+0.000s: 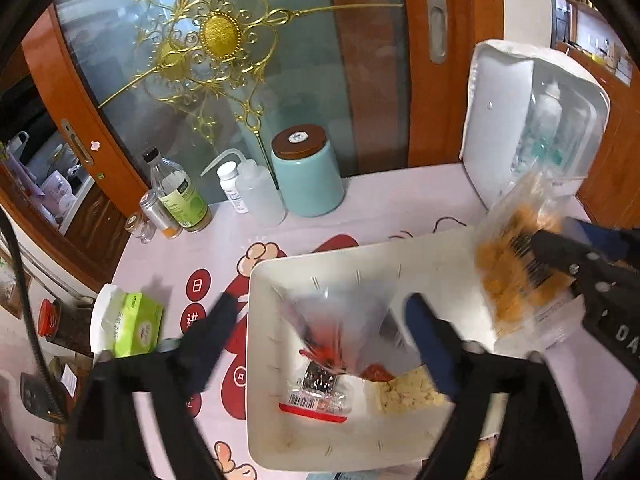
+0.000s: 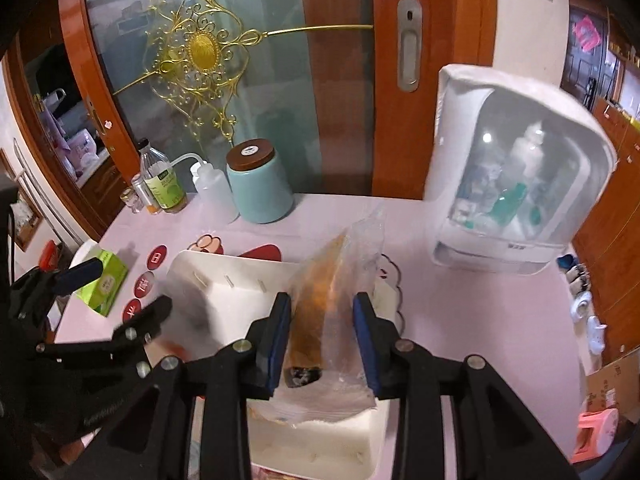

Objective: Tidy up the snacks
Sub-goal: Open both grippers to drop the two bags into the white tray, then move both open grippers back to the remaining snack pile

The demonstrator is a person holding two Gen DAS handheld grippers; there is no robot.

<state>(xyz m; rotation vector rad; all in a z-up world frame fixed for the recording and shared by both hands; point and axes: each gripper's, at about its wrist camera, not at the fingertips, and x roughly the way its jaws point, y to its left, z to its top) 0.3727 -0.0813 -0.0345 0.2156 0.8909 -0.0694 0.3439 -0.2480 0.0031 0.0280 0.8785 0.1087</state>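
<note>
Right up front, the left gripper (image 1: 320, 344) is spread wide with nothing pinched, hanging over the white rectangular plastic tray (image 1: 264, 360). Under it sits a clear snack bag with red and dark bits and a barcode label (image 1: 320, 384), lying loose in the tray next to a clear pack of pale yellow pieces (image 1: 408, 392). Over on the right gripper (image 2: 322, 340), the blue pads are either side of a clear bag of orange-brown snacks (image 2: 328, 320), held upright above the tray's far end. Honestly it looks clamped on it, pads touching the plastic. Behind on the pink printed tablecloth (image 1: 400, 208) there's a teal ceramic jar with a brown lid (image 1: 306, 172) and a green tissue pack (image 1: 132, 324).
</note>
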